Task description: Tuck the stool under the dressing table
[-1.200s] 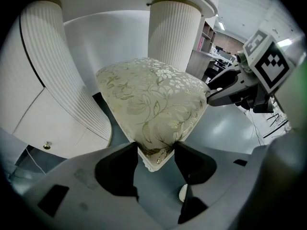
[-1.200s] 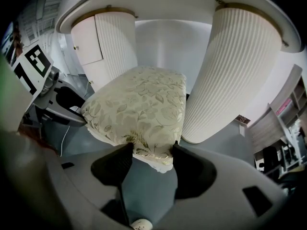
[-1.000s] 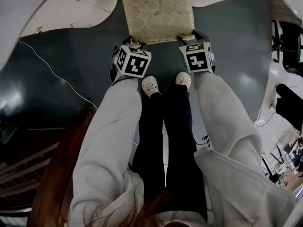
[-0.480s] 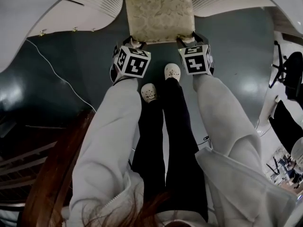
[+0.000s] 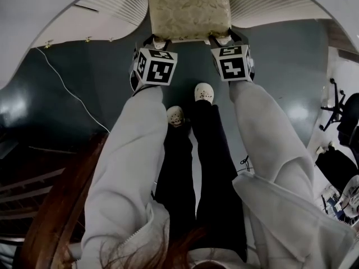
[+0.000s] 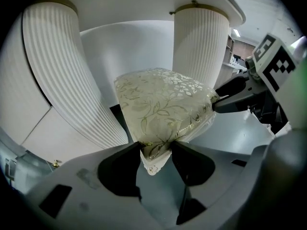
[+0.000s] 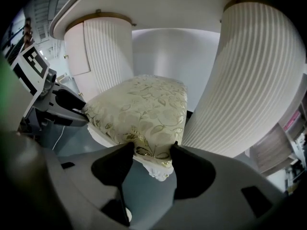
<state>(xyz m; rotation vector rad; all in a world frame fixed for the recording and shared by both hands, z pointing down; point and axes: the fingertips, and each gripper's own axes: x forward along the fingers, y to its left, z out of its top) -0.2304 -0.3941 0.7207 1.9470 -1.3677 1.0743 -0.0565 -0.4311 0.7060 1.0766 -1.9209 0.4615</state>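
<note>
The stool [image 5: 189, 9] has a cream cushion with a gold leaf pattern and a white frame. It stands in the gap between the dressing table's two white ribbed pedestals [image 6: 201, 47] [image 7: 261, 80], partly beneath the white tabletop [image 5: 45, 4]. My left gripper [image 5: 159, 40] grips the stool's near left corner [image 6: 156, 150]; its jaws are closing, with the pads pressed on the cushion edge. My right gripper [image 5: 220, 38] is shut on the near right corner [image 7: 152, 155].
The floor [image 5: 73, 100] is dark teal with a thin white cable [image 5: 70, 91] running across it at the left. The person's white shoes [image 5: 189, 102] stand just behind the stool. A dark wooden rail [image 5: 53, 206] lies at lower left, an office chair [image 5: 342, 114] at right.
Both grippers and the stool have moved forward, farther in between the pedestals and under the tabletop. The person's feet have stepped forward after it.
</note>
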